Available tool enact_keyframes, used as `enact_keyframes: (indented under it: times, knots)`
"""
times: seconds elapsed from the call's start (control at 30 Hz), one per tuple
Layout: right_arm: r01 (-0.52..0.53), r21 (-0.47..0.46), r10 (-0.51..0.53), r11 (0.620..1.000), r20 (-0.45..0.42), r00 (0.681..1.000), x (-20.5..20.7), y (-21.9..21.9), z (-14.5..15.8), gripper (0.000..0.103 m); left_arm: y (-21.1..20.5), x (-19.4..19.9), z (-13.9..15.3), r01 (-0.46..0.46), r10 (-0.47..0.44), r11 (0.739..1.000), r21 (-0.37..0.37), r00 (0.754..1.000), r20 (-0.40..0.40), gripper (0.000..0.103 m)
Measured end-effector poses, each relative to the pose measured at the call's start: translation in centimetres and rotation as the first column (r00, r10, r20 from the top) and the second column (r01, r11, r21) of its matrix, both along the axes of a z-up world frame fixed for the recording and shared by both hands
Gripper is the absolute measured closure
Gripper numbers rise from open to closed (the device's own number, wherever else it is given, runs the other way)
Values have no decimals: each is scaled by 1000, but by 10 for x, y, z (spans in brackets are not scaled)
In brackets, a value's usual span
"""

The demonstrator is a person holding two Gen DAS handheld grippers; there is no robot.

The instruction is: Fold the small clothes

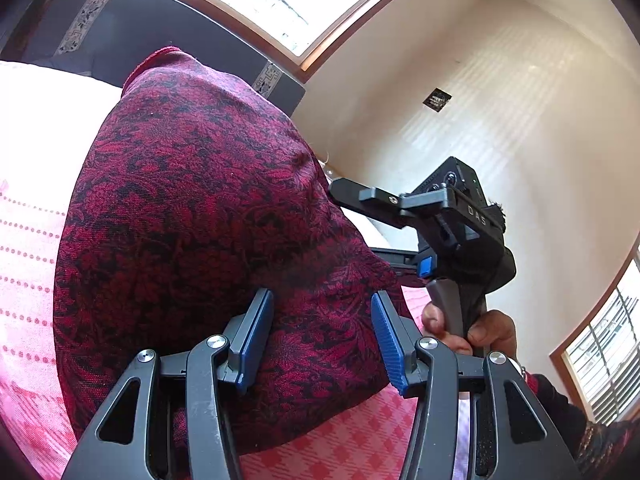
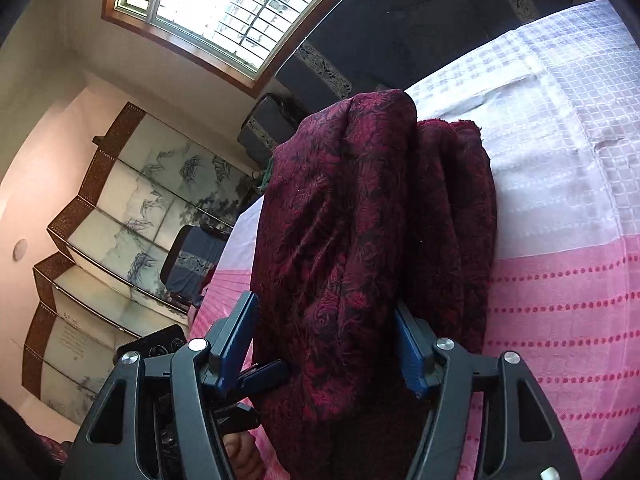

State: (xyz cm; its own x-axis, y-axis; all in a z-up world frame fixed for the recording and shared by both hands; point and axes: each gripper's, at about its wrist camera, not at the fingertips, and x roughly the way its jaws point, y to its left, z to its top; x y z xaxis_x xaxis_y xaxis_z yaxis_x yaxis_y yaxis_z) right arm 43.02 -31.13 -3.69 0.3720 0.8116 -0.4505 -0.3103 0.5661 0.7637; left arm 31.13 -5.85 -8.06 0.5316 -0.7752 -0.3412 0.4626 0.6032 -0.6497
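1. Two grippers are engaged with one maroon floral garment (image 1: 200, 220), which is bunched and lifted above the pink-and-white bedspread (image 2: 560, 320) of a bed; part of it appears to trail onto the bedspread.
2. A slip is judged the main risk: the cloth is gathered in thick, uneven folds, so a layer could slide out and the fold line would be lost.
3. A lopsided fold could also result if the two grippers are not kept level, since the garment hangs in a doubled, rumpled mass seen in the right wrist view.
4. The free lower edge might be dragged across the bedspread and creased or turned under when the cloth is laid down.
5. The left gripper (image 1: 320, 340) is seen with its jaws about half spread; the cloth lies between the blue pads (image 1: 256, 336), touching the left one, but whether it is truly pinched cannot be told.
6. The right gripper (image 2: 328, 348) is likewise about half spread, with a thick fold filling the gap between its jaws; firm pressure on the cloth cannot be confirmed.
7. A hand (image 1: 472, 332) is seen holding the right gripper's handle.
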Motion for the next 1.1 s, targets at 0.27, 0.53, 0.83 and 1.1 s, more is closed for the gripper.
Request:
enact_keyframes:
  times: [0.27, 0.53, 0.83, 1.1]
  knots:
    - [139, -48, -129, 989, 160, 979, -11, -5, 26, 89, -2, -5, 0, 10, -9, 1000, -21, 1000, 16, 51]
    - [198, 41, -199, 979, 31, 979, -2, -41, -24, 90, -8, -8, 0, 44, -44, 999, -5, 999, 13, 46]
    - [200, 22, -200, 980, 17, 980, 7, -46, -40, 90, -6, -2, -7, 64, -64, 998, -18, 998, -16, 46]
    - [209, -60, -203, 976, 95, 975, -6, -36, -16, 77, -10, 6, -3, 58, -59, 998, -10, 998, -37, 46]
